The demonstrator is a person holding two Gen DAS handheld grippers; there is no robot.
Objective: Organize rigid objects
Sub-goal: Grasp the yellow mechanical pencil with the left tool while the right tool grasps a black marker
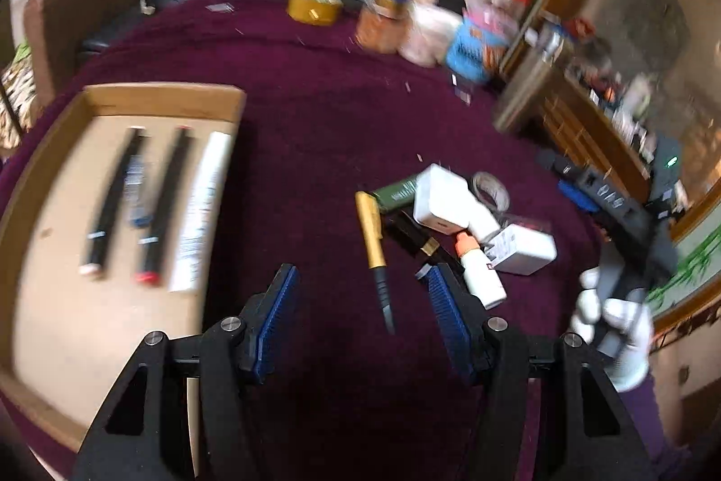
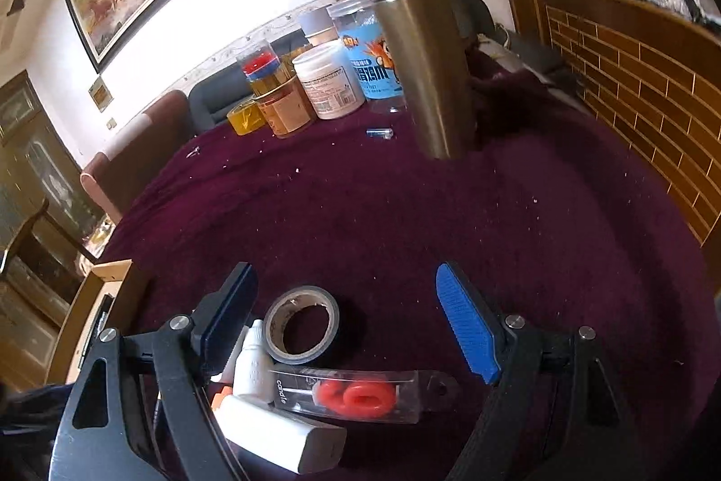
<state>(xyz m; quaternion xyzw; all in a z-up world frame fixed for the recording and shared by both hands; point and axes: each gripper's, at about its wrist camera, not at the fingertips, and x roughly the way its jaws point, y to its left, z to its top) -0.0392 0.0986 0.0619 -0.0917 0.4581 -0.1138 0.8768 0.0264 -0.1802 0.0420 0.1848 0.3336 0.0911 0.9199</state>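
Observation:
My left gripper [image 1: 358, 278] is open and empty above the purple cloth. A yellow pen [image 1: 375, 246] lies between its blue fingers. A wooden tray [image 1: 67, 183] at the left holds two black markers [image 1: 112, 201] and a white tube [image 1: 200, 210]. To the right lies a pile: white chargers [image 1: 444, 201], a glue bottle [image 1: 480, 269], a green box [image 1: 396, 192]. My right gripper [image 2: 347, 296] is open and empty over a tape roll [image 2: 301, 323], a clear pack with red rings [image 2: 356, 393] and a white bottle [image 2: 254, 364].
A steel flask [image 2: 423, 48] stands ahead in the right wrist view, with jars [image 2: 329, 80] and a yellow tape roll [image 2: 243, 116] behind it. A small battery [image 2: 379, 132] lies on the cloth. A wooden partition [image 2: 631, 84] bounds the right side. A gloved hand [image 1: 613, 327] shows in the left wrist view.

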